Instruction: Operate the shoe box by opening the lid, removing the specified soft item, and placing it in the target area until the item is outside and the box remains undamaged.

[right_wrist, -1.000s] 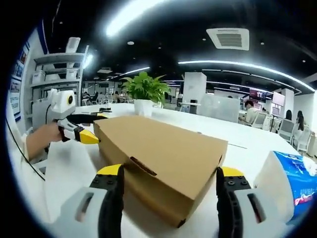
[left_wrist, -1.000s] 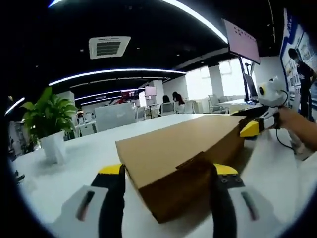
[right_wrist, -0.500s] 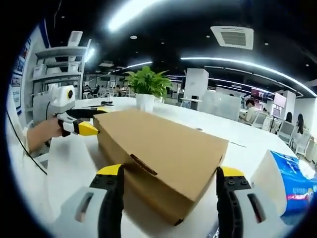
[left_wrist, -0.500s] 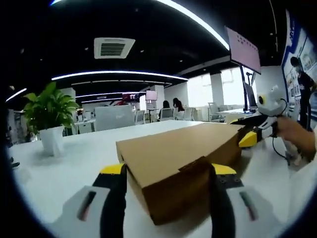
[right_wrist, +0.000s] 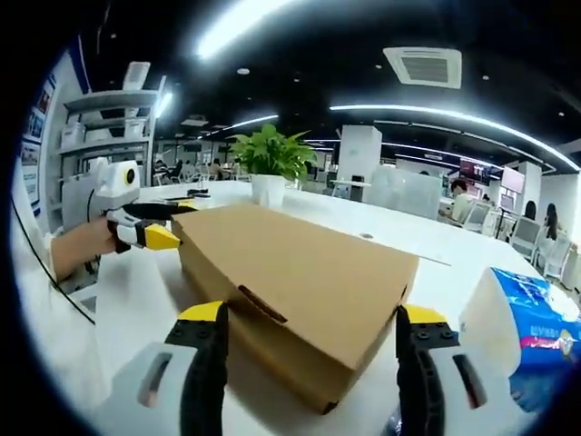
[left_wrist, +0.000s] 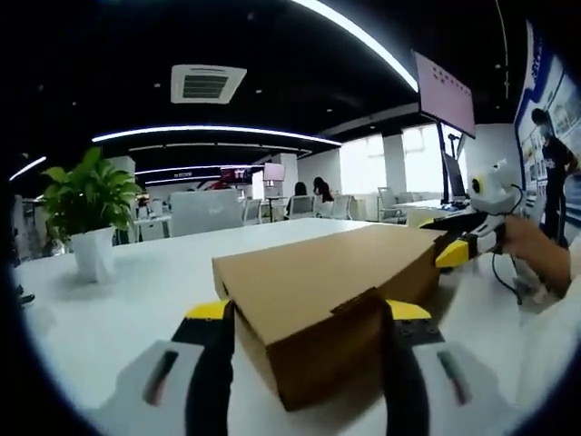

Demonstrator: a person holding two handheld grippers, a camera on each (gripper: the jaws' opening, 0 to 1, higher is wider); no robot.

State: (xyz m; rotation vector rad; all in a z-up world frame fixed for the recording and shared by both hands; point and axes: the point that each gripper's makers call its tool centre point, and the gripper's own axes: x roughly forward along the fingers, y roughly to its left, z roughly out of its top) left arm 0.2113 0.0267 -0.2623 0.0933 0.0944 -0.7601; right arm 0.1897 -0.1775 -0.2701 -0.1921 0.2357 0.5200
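Sitting closed at frame centre: cardboard shoe box point(left_wrist: 327, 304) on white table point(left_wrist: 136, 291). Straddling opposite ends with spread jaws, gripping nothing: left gripper point(left_wrist: 309, 313), right gripper point(right_wrist: 309, 318). Standing upper left: potted plant point(left_wrist: 86, 213). Glowing overhead across dark office ceiling: light strips point(right_wrist: 436, 113). Lying lower right: blue-printed pack point(right_wrist: 531, 331).

Open-plan office under a dark ceiling point(left_wrist: 272, 45) crossed by long curved light strips point(right_wrist: 436, 113), with a square air vent point(left_wrist: 206, 84) at upper left of the left gripper view. White tabletop point(left_wrist: 136, 291) across the lower half. Potted green plant point(left_wrist: 86, 213) in a white pot at left. Bright windows point(left_wrist: 363, 159) at centre right, a wall-mounted screen point(left_wrist: 445, 86) above. White shelving point(right_wrist: 104, 127) at upper left of the right gripper view; chairs point(right_wrist: 526, 236) at far right.
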